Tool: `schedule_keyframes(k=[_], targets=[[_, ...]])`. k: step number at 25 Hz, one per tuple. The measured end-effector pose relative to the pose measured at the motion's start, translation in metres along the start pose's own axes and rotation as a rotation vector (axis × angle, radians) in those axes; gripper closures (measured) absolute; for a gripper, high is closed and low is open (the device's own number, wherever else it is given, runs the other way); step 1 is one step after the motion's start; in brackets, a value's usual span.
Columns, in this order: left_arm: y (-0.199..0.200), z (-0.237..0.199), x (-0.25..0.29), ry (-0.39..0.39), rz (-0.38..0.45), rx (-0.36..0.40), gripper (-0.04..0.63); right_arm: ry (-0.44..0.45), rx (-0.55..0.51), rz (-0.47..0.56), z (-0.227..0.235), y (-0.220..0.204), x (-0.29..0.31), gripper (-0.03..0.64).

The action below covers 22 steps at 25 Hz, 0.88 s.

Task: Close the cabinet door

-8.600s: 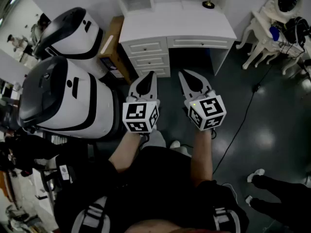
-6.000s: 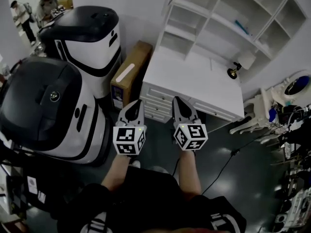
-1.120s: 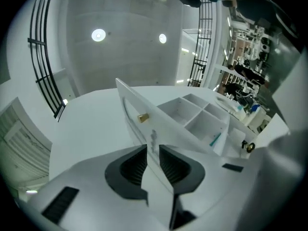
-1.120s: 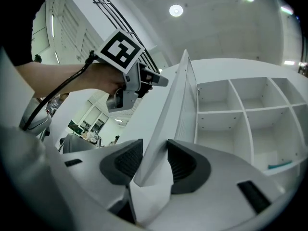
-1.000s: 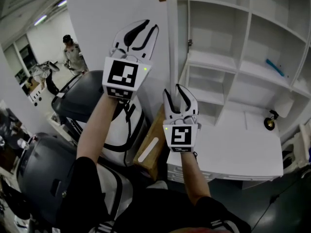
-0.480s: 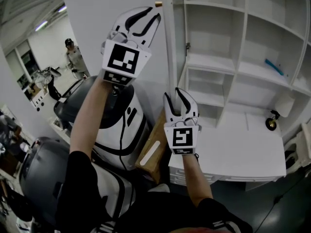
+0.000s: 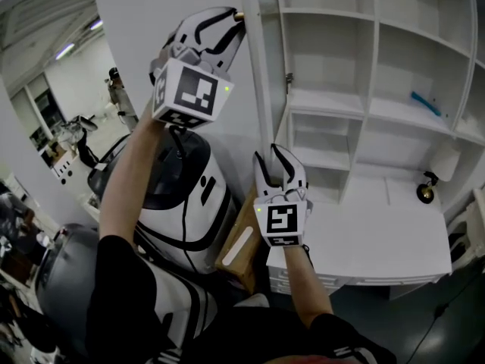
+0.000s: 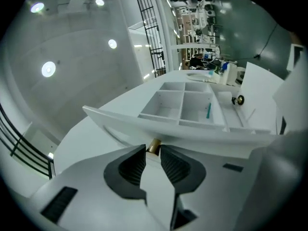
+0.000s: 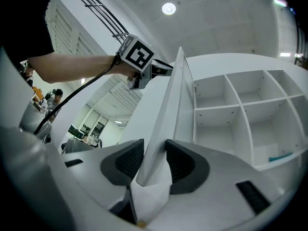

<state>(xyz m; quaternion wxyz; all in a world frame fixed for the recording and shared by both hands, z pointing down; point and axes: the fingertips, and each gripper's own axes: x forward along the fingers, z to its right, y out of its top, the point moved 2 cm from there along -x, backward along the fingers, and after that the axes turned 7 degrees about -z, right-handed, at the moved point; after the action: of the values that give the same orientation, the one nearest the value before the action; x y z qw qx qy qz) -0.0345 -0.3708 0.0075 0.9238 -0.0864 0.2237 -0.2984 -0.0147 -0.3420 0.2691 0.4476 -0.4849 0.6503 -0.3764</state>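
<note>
Presently the tall white cabinet door (image 7: 244,97) stands open, upright and edge-on to us, with the white open shelf unit (image 7: 377,74) to its right. We have the left gripper (image 7: 229,20) narrowed onto the small brass knob (image 8: 153,147) up high. The right gripper (image 7: 267,158), whose jaws have just been closing, straddles the door's lower edge, wide and pads against both faces.

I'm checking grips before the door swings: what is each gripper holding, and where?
Left gripper pinches the brass knob between its jaw tips. Right gripper, jaws just closing, clasps the cabinet door by its edge near the lower corner.
</note>
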Motion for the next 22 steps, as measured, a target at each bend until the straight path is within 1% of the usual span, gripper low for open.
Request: schedule_keyframes(k=[3, 5, 11, 15, 17, 20, 22], targets=[[0.007, 0.001, 0.002, -0.014, 0.012, 0.075, 0.502, -0.001, 0.007, 0.004, 0.000, 0.000, -0.002, 0.459], [0.010, 0.002, 0.005, -0.024, 0.016, 0.105, 0.503, -0.004, 0.011, 0.004, 0.003, 0.001, -0.003, 0.460], [0.018, 0.007, 0.011, -0.005, 0.027, 0.095, 0.503, -0.031, 0.021, 0.008, 0.015, -0.002, -0.008, 0.471], [0.024, 0.010, 0.014, -0.012, 0.032, 0.111, 0.503, -0.044, 0.017, -0.004, 0.022, -0.004, -0.012, 0.476], [0.030, 0.013, 0.015, -0.007, 0.052, 0.115, 0.503, -0.053, 0.019, -0.003, 0.027, -0.006, -0.017, 0.479], [0.038, 0.019, 0.019, -0.004, 0.092, 0.128, 0.505, -0.067, 0.067, -0.002, 0.036, -0.006, -0.023, 0.488], [0.041, 0.022, 0.020, -0.012, 0.106, 0.126, 0.505, -0.073, 0.074, -0.016, 0.039, -0.009, -0.026, 0.492]])
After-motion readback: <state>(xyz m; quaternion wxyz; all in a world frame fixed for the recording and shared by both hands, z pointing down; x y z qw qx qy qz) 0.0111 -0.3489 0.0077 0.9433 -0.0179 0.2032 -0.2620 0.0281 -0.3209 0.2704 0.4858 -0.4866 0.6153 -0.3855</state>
